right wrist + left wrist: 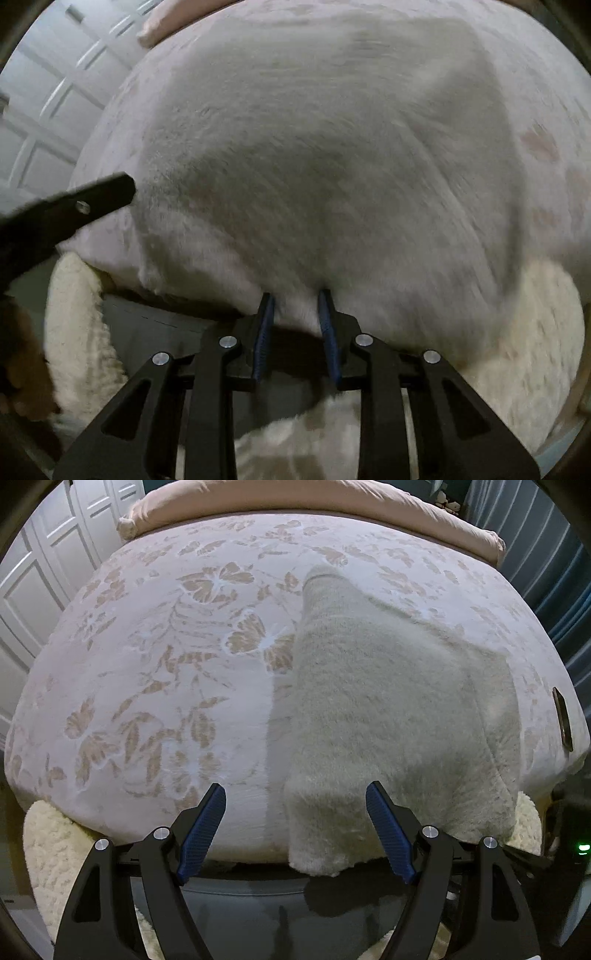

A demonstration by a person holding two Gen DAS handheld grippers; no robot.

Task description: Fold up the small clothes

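A fuzzy pale-green garment (399,709) lies spread on the bed, one sleeve reaching toward the far side and its near hem hanging over the bed's front edge. My left gripper (295,794) is open, its jaws wide apart, at the garment's near left corner. In the right wrist view the garment (314,155) fills most of the frame. My right gripper (296,295) is shut on the garment's near edge, with cloth bunched between the blue pads. The left gripper's black finger (92,199) shows at the left of that view.
The bed has a pink floral cover (155,672) and a beige rolled duvet (295,498) at the far end. A cream fluffy rug (48,853) lies on the floor below the front edge. White panelled doors (40,572) stand at left. A dark flat object (563,720) lies at the bed's right edge.
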